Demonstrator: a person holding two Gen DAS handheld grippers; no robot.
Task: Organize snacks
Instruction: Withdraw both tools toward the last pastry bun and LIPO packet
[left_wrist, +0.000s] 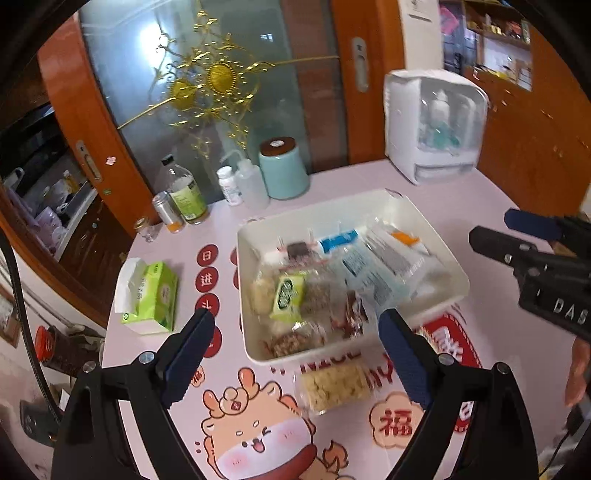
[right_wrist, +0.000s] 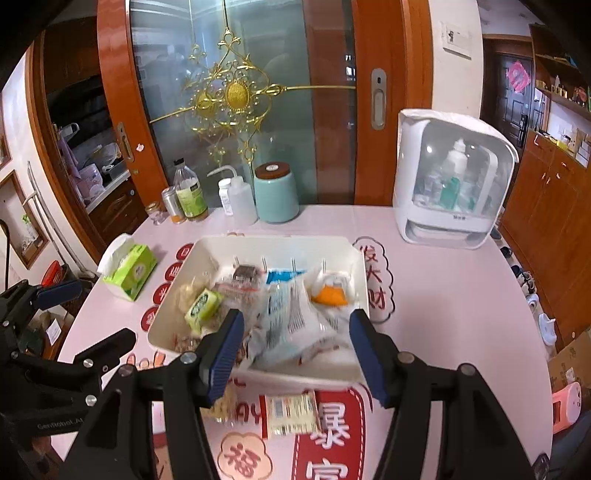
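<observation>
The left gripper (left_wrist: 295, 354) stands wide with nothing between its blue pads; its arms run off the lower edge. Just beyond its tips a clear cracker pack (left_wrist: 334, 384) lies on the table (left_wrist: 498, 229), partly behind the right finger. Past that sits the white bin (left_wrist: 458, 280), heaped with blurred snacks; a green packet (left_wrist: 288, 295) is readable, the rest hard to tell apart. The right gripper (right_wrist: 295, 350) is also parted and empty, its jaws hiding the bin's near corners. Between its fingers, a pale packet (right_wrist: 291, 413) lies on the table, label smeared. Tissue box (right_wrist: 129, 271) far left.
</observation>
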